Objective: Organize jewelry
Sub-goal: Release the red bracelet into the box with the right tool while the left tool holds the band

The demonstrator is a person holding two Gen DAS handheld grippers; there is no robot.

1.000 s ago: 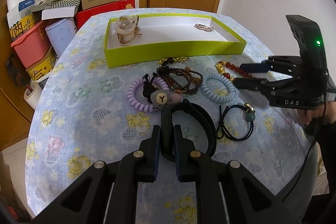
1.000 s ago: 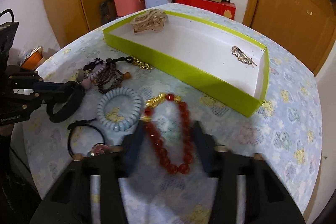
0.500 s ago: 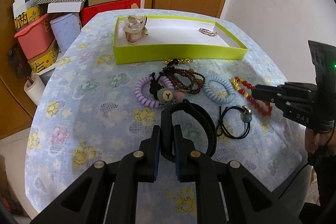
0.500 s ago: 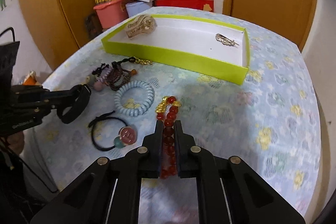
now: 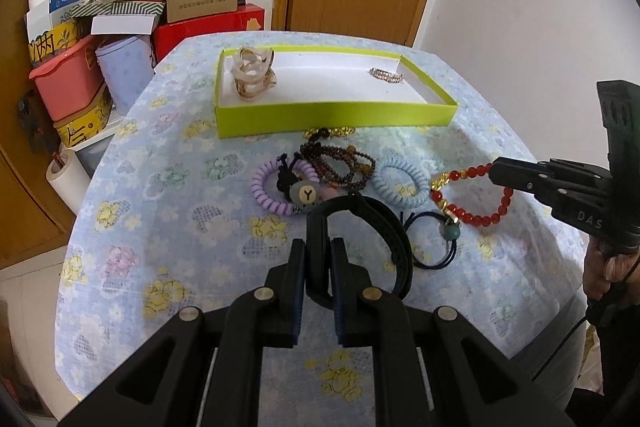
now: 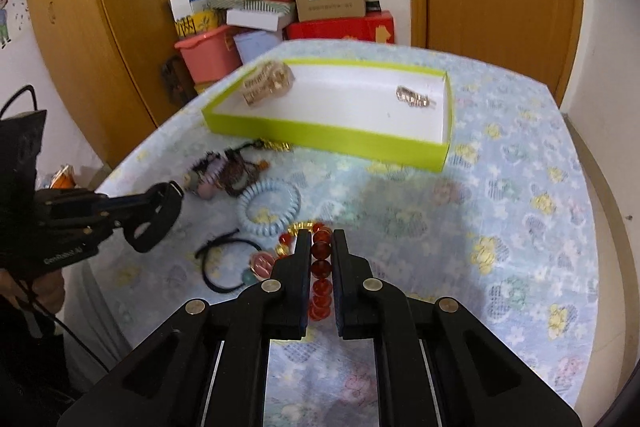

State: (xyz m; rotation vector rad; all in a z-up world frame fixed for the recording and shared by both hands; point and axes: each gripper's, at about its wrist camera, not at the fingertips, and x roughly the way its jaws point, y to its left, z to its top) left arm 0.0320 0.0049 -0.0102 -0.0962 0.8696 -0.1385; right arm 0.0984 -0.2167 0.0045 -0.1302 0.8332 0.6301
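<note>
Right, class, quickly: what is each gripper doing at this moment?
Left gripper: closed on the black band.
Right gripper: closed on the red bead bracelet.

Both tools are matte black plastic. The left gripper (image 5: 318, 255) has two flat, slab-like fingers (image 5: 297, 267) with dark blue pads on their inner faces, carried on angular linkage arms with triangular cut-outs; four round brass-coloured pivot screws sit in a row across them, from 9 to 3 o'clock. The right gripper (image 6: 321, 247) is built the same way. From the side its body (image 5: 592, 203) is blocky, bears white letters "DAS", and has small screws along the finger. A thin black cable hangs at 6 o'clock below the hand (image 5: 608, 275) gripping its handle.
</note>
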